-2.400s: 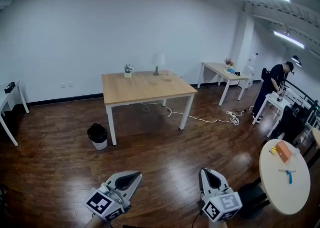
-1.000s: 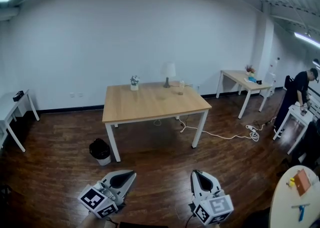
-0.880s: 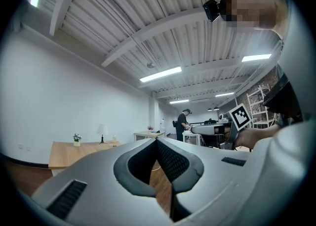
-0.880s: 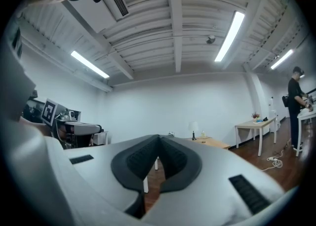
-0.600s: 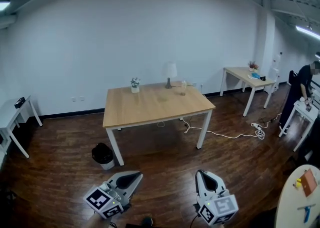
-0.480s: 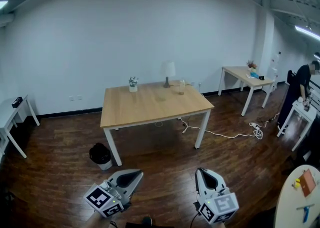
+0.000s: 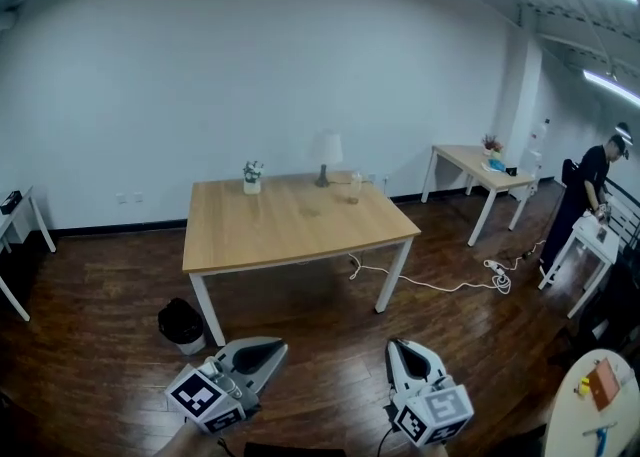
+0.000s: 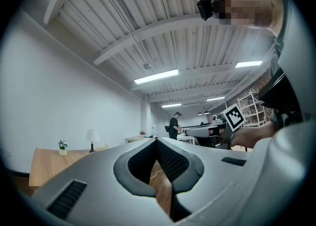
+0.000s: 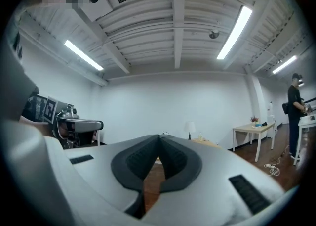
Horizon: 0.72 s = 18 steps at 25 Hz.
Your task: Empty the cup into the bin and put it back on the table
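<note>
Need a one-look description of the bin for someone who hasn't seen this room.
Find the big wooden table mid-room, before the white wall. Just left of its near left leg, on the dark floor, stands the bin: small, round and black-lined, unlike the white cable trailing off to the table's right.

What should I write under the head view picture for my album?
The left tongs and right tongs, both shut, point toward a wooden table with a black bin beside it.
</note>
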Each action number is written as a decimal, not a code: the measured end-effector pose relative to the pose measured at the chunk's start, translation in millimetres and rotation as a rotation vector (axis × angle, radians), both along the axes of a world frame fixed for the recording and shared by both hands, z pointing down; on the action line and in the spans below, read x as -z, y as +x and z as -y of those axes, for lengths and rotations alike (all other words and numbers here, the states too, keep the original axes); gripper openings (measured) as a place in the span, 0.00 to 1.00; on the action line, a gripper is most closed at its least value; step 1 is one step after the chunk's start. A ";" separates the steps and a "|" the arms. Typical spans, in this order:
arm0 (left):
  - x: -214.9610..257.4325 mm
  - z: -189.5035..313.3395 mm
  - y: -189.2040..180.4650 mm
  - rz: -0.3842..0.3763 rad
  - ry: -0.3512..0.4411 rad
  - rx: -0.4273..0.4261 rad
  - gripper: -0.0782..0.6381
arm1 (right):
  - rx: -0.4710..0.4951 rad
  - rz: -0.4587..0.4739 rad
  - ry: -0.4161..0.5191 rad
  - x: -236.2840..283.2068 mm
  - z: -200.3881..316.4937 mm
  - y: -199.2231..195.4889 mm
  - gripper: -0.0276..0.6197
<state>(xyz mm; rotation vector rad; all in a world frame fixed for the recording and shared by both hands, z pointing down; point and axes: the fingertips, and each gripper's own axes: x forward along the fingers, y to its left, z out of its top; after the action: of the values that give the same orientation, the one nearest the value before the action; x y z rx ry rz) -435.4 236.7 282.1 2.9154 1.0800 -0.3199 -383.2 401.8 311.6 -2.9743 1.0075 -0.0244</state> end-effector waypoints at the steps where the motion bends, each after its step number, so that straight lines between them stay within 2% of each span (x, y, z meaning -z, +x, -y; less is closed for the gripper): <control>1: -0.8 5.4 7.6 0.004 0.000 -0.006 0.10 | -0.005 0.000 0.001 1.0 5.5 7.3 0.05; 11: 1.4 67.4 78.8 0.013 -0.017 0.010 0.10 | -0.028 0.020 0.005 1.2 57.2 78.1 0.05; 18: -4.2 73.6 108.0 0.024 -0.029 -0.019 0.10 | -0.047 0.026 -0.003 4.2 67.0 109.2 0.05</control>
<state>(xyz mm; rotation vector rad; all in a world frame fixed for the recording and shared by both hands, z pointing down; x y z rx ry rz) -327.4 163.1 286.4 2.8739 1.0897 -0.2971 -273.9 334.8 307.5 -2.9914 0.9355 -0.0648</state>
